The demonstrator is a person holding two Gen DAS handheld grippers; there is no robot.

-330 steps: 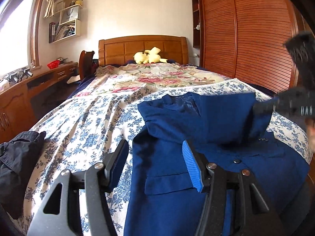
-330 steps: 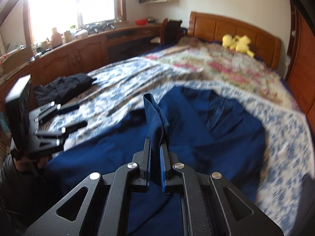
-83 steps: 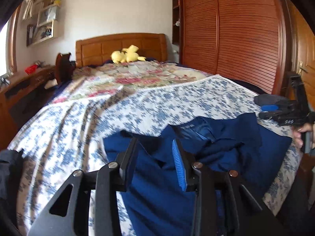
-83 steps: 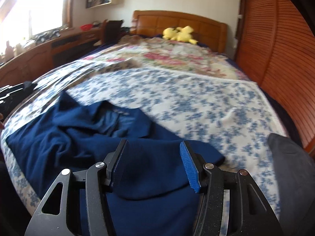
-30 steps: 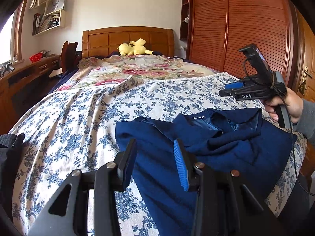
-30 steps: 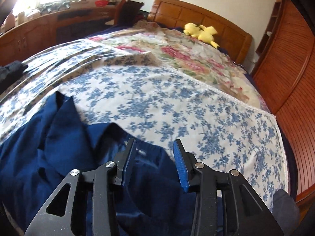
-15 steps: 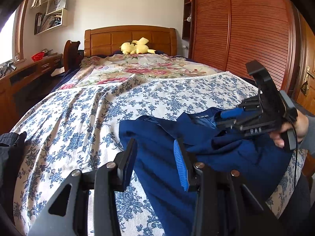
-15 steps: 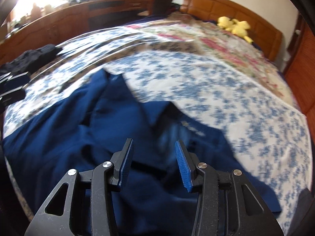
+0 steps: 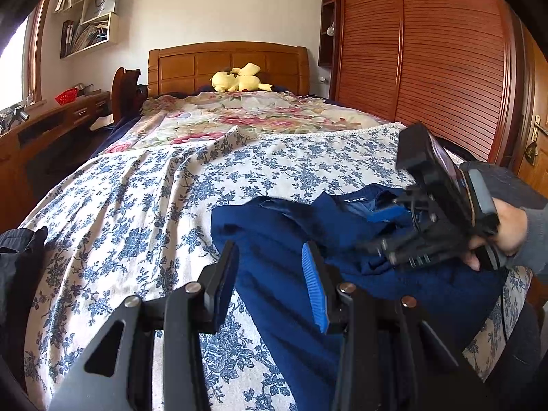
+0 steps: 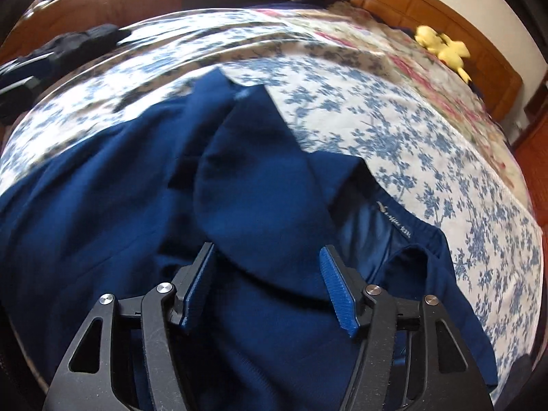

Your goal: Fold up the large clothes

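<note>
- Jacket (image 10: 113, 226) lies bunched at the foot of the bed (image 9: 144, 205), near the edge, collar and label facing up, one flap folded over the middle.
- Right gripper (image 10: 269, 287) is wide open, low over the folded flap near the collar, holding nothing. Left gripper (image 9: 270, 284) is also wide open, at the jacket's left edge, empty.
- Risk: right gripper closes on the thick overlap and takes several layers. Lifting then drags the whole heap instead of one flap, and the fold undoes itself.
- Risk: it bites only the slick lining (image 10: 373, 229) by the label; that likely slips out mid-lift.
- Risk: jacket sits close to the bed edge. A pull toward the person could slide it off, heavy cloth on a smooth sheet.
- Risk: left gripper straddles the jacket's edge with the sheet just beside it; closing low could pinch the sheet too and wrinkle the bed cover.
- Right view is motion-blurred on the left, so the exact contact there can't be told.
</note>
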